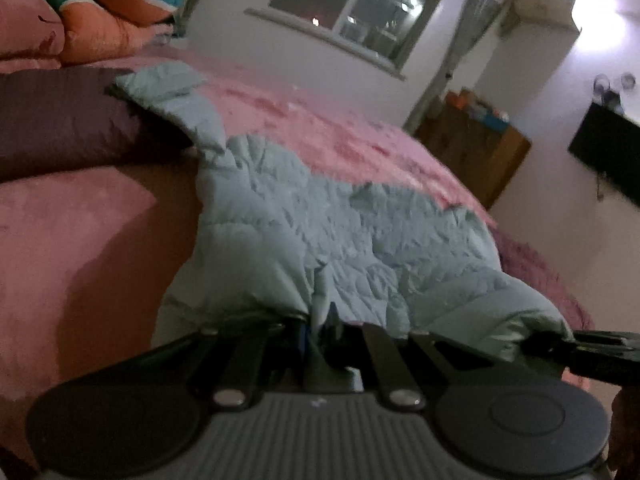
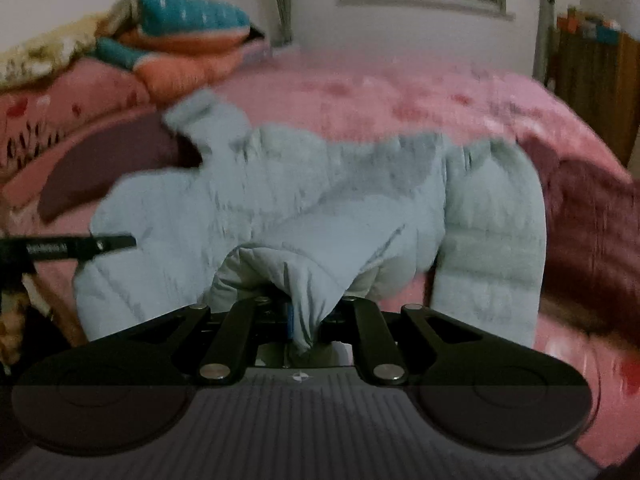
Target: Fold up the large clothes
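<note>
A pale blue quilted puffer jacket (image 1: 312,232) lies spread across the pink bed, one sleeve (image 1: 180,96) stretched toward a dark purple pillow. My left gripper (image 1: 320,328) is shut on a pinch of the jacket's near edge. In the left wrist view the other gripper's black fingers (image 1: 592,344) come in from the right, holding the jacket's corner. In the right wrist view the same jacket (image 2: 304,200) hangs toward the camera, and my right gripper (image 2: 302,320) is shut on a bunched fold of its fabric. The left tool's finger (image 2: 80,246) shows at the left edge.
The pink bedspread (image 1: 360,136) covers the bed. A dark purple pillow (image 1: 68,120) and stacked orange and teal bedding (image 2: 188,36) lie at the head. A window (image 1: 360,4), a wooden cabinet (image 1: 476,152) and a dark wall-mounted screen (image 1: 608,156) stand beyond the bed.
</note>
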